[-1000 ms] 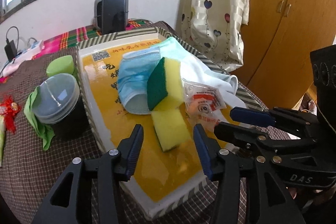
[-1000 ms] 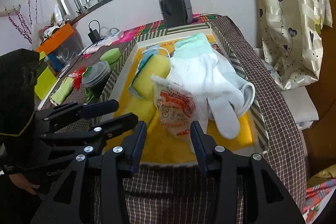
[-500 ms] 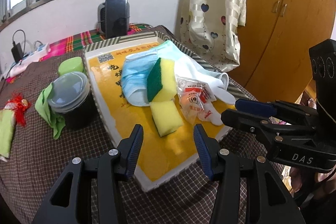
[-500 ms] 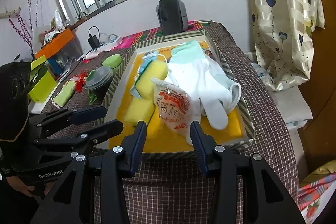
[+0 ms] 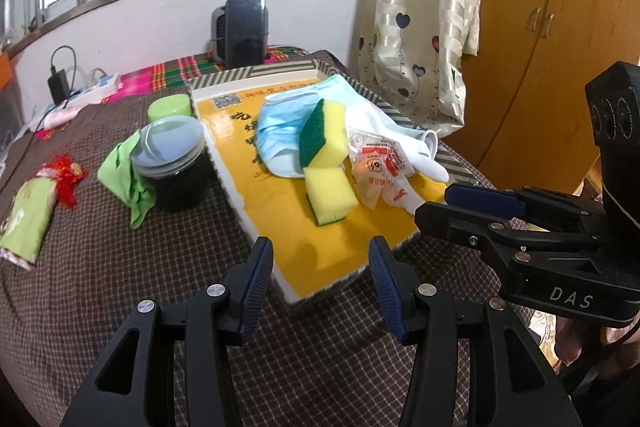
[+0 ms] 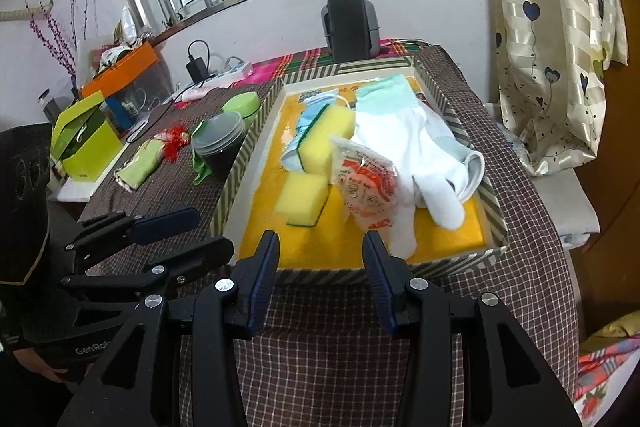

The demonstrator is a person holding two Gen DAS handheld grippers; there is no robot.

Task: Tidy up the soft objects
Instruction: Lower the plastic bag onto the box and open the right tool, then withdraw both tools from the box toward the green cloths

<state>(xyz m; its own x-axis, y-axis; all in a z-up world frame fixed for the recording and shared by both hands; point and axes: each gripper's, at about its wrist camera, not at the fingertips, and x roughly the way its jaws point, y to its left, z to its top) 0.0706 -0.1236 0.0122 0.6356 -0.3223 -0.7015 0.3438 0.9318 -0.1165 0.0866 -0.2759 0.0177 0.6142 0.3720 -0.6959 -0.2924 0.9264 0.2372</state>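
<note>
Both grippers, left gripper [image 5: 320, 263] and right gripper [image 6: 319, 255], are wide apart and hold nothing. They hang near the tray [image 6: 496, 251], where two sponges [image 6: 304, 199], a glove [image 6: 416, 147] and a mask [image 5: 280, 127] lie.

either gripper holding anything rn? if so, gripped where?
Nothing is held. The left gripper and the right gripper are both open and empty, short of the tray. The sponges, glove and packet lie untouched in it.

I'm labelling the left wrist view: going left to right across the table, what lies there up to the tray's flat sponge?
Green pouch with red tassel → crumpled green cloth → black lidded container → flat yellow sponge in the tray.
</note>
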